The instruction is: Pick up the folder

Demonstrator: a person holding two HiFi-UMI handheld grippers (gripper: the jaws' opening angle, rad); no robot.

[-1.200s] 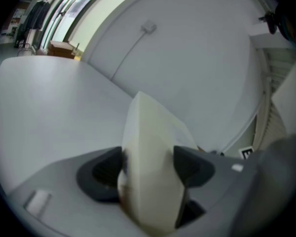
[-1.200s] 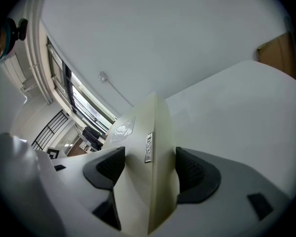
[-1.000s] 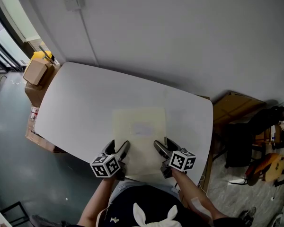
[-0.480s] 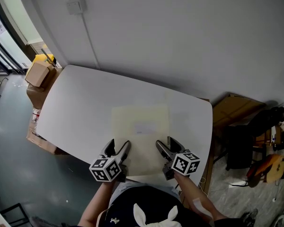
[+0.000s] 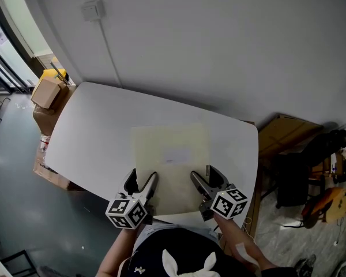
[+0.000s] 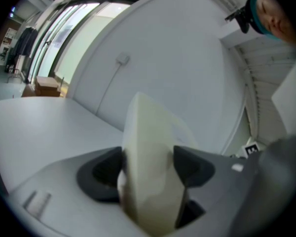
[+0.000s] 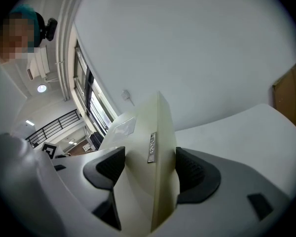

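Folder (image 5: pixel 170 154), cream, smooth, flat rectangle: tilting up above near edge of white rounded table (image 5: pixel 92 131); left gripper (image 5: pixel 142 180) and right gripper (image 5: pixel 205 178) each clamping its near edge; riding higher than a second ago.

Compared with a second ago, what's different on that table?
The folder, pinched at its near edge by the left gripper and right gripper, has risen toward the camera; both grippers drew back slightly toward the person. The white table and cardboard boxes stayed put.

Left claw (image 5: pixel 142 178) and right claw (image 5: pixel 202 173) side by side, each clamped on the folder (image 5: pixel 170 148)
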